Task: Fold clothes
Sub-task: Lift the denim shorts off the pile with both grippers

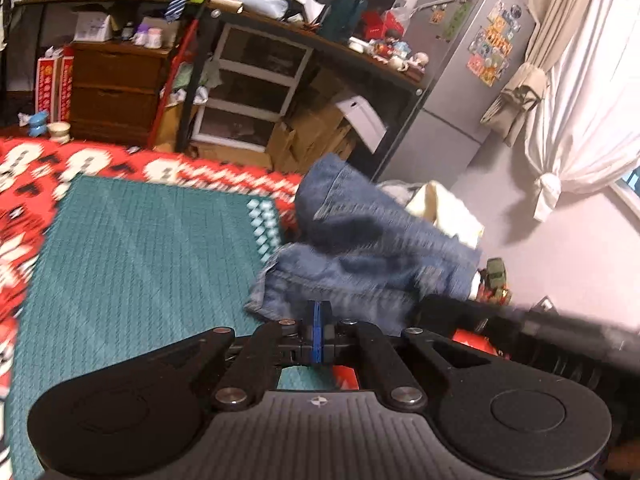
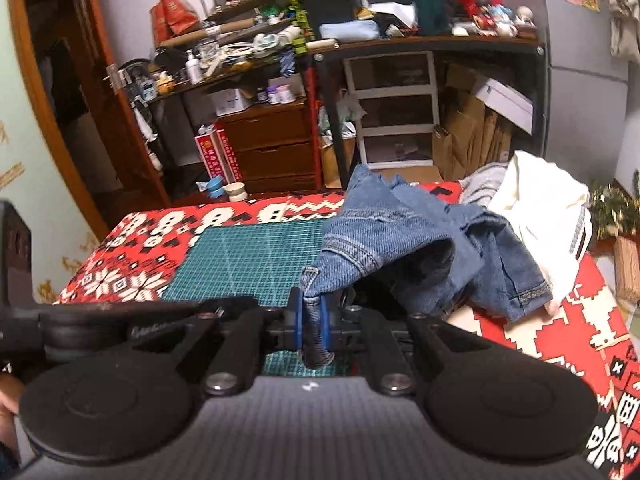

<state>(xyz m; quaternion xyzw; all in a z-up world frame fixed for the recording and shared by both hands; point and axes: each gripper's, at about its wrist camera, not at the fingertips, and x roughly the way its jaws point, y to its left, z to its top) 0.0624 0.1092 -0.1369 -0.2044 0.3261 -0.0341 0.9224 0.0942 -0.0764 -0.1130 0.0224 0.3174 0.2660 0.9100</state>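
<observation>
A crumpled pair of blue denim jeans (image 2: 404,248) is seen on the bench, lying partly on a green cutting mat with a grid (image 2: 256,256) and partly on a red cloth with white patterns (image 2: 552,328). A cream-white piece of clothing (image 2: 536,204) is piled just behind the jeans, touching them.

The right gripper (image 2: 311,322) is closed on the jeans. A thin fold of denim is pinched between its blue jaws, and from there the cloth is lifted up and away to the right. The rest of the jeans hangs from this hold and still rests on the bench.

The left gripper (image 1: 318,330) is seen with its jaws pressed together. No cloth can be seen between them in the left wrist view. The jeans (image 1: 360,248) lie just ahead of it and a little to its right, very near the tips. This view is blurred.

The long line of the jeans seems to run from the right gripper out toward the far right side of the bench, with a hemmed end pointing that way. The right gripper is the nearer one, since the cloth is already held by it. It is judged that a second hold by the left gripper is needed next, so the jeans can be pulled flat.
</observation>
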